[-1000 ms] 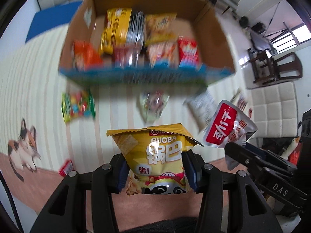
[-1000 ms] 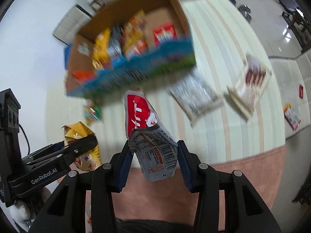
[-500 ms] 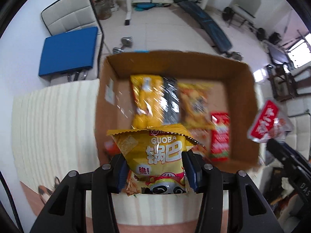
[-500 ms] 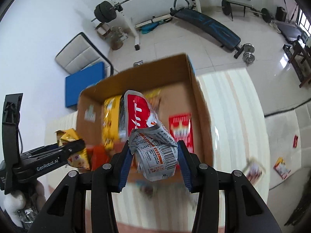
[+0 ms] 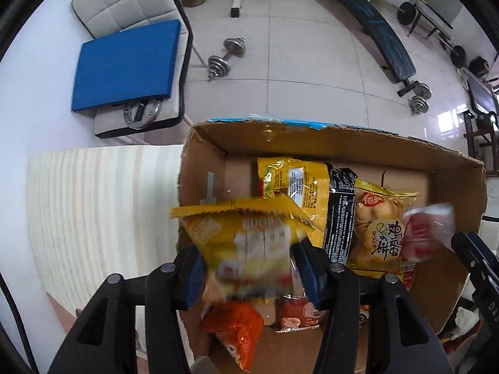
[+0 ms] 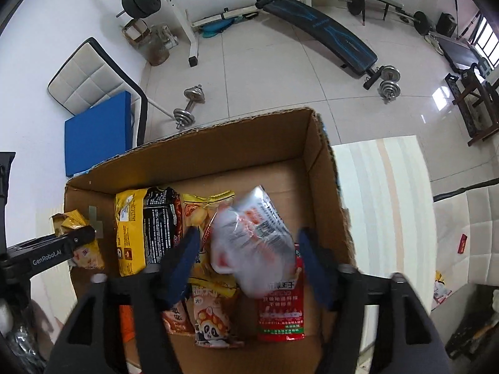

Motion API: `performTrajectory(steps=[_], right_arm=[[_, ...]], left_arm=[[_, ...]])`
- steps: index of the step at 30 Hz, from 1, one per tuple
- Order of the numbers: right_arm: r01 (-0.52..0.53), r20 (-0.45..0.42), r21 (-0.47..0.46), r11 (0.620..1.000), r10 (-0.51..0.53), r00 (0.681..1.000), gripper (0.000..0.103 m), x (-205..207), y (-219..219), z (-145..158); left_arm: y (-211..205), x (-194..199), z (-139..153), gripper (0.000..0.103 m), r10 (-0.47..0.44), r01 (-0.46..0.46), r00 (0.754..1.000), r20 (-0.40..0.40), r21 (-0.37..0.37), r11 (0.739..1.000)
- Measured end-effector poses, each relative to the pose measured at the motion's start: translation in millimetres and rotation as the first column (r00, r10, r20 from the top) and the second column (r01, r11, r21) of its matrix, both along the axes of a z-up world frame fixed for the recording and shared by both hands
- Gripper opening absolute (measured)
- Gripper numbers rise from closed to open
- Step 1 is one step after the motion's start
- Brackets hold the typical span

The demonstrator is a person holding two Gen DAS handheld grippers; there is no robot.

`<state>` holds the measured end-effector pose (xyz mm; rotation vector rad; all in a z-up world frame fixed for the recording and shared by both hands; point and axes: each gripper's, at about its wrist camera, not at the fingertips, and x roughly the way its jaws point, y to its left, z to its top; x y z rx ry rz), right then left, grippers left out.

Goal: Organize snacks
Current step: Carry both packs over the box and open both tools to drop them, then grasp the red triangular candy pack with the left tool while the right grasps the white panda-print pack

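The cardboard box [image 5: 312,143] [image 6: 237,152] holds several snack packets in a row. My left gripper [image 5: 252,268] stands over the box's left part; its jaws are spread and the yellow Guoba bag [image 5: 249,249] is blurred between them, slipping free. My right gripper [image 6: 246,261] stands over the box's right part with its jaws wide apart; the red and white packet [image 6: 252,243] is blurred in the gap, touching neither pad, above a red packet [image 6: 280,308]. The right gripper's packet also shows in the left wrist view [image 5: 424,233].
The box sits on a striped cream mat [image 5: 103,212] [image 6: 389,193]. Beyond it are a white chair with a blue cushion [image 5: 124,65], dumbbells [image 5: 224,56] and a weight bench [image 6: 318,25] on the tiled floor.
Both grippers moved forward from the mat to over the box. Both sets of jaws opened and both packets are dropping out.
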<state>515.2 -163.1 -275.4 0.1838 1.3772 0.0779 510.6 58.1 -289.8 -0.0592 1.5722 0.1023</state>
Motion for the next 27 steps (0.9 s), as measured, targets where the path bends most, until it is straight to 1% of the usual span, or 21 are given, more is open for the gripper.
performTrajectory(steps=[1,2,3,5,7,9,12,15,16,20,21,23,27], right_arm=[[-0.006,0.004,-0.004,1.0,0.006,1.0,0.077,-2,1,1],[-0.008,0.008,-0.011,1.0,0.008,1.0,0.079,-3,1,1],[-0.013,0.006,-0.014,1.0,0.013,1.0,0.084,-3,2,1],[-0.02,0.003,-0.007,1.0,0.02,1.0,0.088,-6,3,1],[-0.024,0.003,-0.014,1.0,0.024,1.0,0.089,-9,4,2],[-0.029,0.009,-0.008,1.0,0.03,1.0,0.091,-12,4,5],[-0.044,0.018,-0.007,0.999,0.044,0.999,0.092,-22,3,12],[-0.067,0.046,-0.017,0.998,0.068,0.997,0.092,-35,2,21],[-0.076,0.058,-0.02,0.997,0.077,0.995,0.093,-40,2,24],[-0.122,0.128,-0.043,0.992,0.127,0.984,0.095,-65,3,42],[-0.134,0.13,-0.04,0.99,0.138,0.982,0.095,-72,4,46],[-0.153,0.129,-0.003,0.988,0.152,0.98,0.095,-90,6,53],[-0.192,0.107,0.047,0.98,0.186,0.977,0.095,-132,14,58]], left_arm=[[0,1,-1,0.068,-0.002,0.002,1.0,0.004,0.006,1.0],[-1,2,-1,0.082,-0.011,0.011,1.0,0.01,0.01,1.0],[-4,1,-1,0.083,-0.025,0.025,1.0,0.016,0.013,1.0],[-5,-1,-1,0.083,-0.025,0.025,0.999,0.023,0.008,1.0],[-7,-3,1,0.083,-0.031,0.03,0.999,0.029,0.015,0.999],[-9,-8,4,0.083,-0.024,0.025,0.999,0.034,-0.007,1.0],[-12,-16,11,0.083,-0.024,0.025,0.998,0.058,-0.022,0.999],[-15,-29,25,0.083,-0.021,0.025,0.994,0.11,-0.041,0.999],[-16,-35,32,0.083,-0.023,0.028,0.991,0.133,-0.036,0.999],[-24,-60,61,0.083,-0.041,0.049,0.971,0.234,-0.028,0.998],[-26,-69,69,0.083,-0.045,0.055,0.965,0.258,-0.033,0.998],[-27,-85,80,0.083,-0.045,0.058,0.957,0.288,-0.037,0.998],[-27,-126,99,0.083,-0.04,0.055,0.942,0.332,-0.036,0.998]])
